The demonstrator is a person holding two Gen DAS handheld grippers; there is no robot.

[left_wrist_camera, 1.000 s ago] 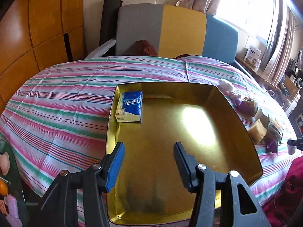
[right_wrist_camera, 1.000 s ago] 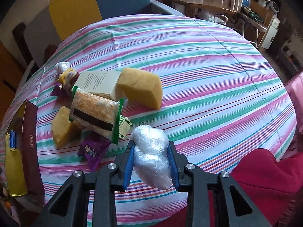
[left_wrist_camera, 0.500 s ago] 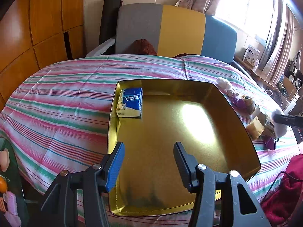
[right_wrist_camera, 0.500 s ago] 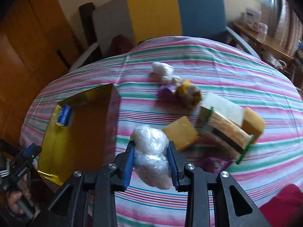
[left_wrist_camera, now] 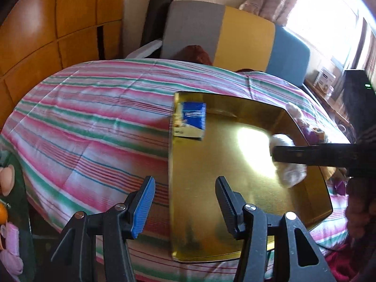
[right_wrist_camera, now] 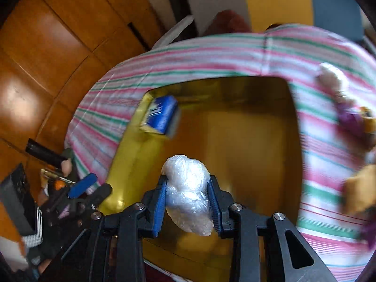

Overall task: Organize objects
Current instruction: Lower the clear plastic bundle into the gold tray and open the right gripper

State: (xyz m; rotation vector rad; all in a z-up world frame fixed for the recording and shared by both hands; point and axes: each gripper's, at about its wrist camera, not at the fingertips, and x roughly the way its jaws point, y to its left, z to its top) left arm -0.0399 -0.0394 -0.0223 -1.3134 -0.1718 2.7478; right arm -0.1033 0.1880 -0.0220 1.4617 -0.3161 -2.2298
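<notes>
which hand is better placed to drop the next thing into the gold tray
Right. Its tool is shut on the clear plastic bundle, hovering over the gold tray. The left tool is open and empty at the tray's near edge.

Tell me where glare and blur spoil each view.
Left wrist view: window light glares off the gold tray floor, and the window itself is blown out; the tissue pack is slightly smeared. Right wrist view: the striped cloth and far items are motion-blurred, while the plastic bundle in the right gripper stays sharp.
</notes>
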